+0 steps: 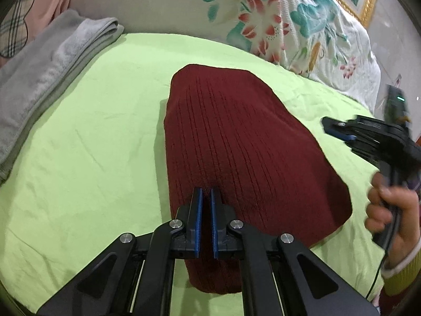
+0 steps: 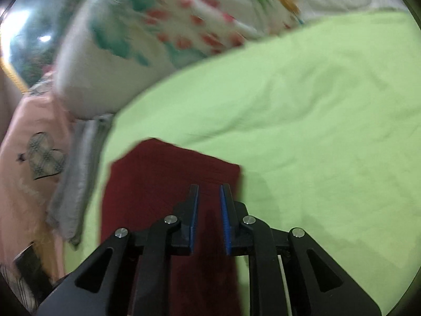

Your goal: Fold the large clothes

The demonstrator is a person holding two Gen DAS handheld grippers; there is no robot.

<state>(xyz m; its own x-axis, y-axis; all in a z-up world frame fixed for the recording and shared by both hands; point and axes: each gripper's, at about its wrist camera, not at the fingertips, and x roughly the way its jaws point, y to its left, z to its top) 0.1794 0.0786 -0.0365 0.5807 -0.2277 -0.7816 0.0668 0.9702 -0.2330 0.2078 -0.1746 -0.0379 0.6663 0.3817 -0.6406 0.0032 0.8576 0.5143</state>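
Dark red ribbed knit sweater (image 1: 236, 144) lies folded into a compact block near the middle of the lime-green bed sheet (image 1: 86, 144), long axis running away from the left wrist camera. Edges look fairly even; the near end bulges slightly.

Left gripper (image 1: 206, 197): jaws closed almost to touching, only a thin dark slit between the blue pads, no cloth visibly pinched. Tips sit over the near end of the sweater; whether they press on the knit cannot be told.

Right gripper (image 2: 209, 192): jaws narrowly parted, nothing between them. It hangs above the sweater's right side; in the left view it is off to the right, clear of the cloth, carried by the person's hand (image 1: 389, 210). Right view is motion-blurred.

Surroundings: folded grey towel (image 1: 52, 60) at the left edge of the sheet, floral duvet (image 1: 276, 26) bunched behind, pink garment with a plaid heart (image 2: 44, 163) beyond the towel.

Judgement: fold looks essentially done; the step in hand is tidying or pressing flat.
- Press with closed tips, stroke along the ribs, not across, so layers don't shear.
- Keep the right gripper clear unless an edge lifts.
- Avoid snagging the loose knit with pad corners.
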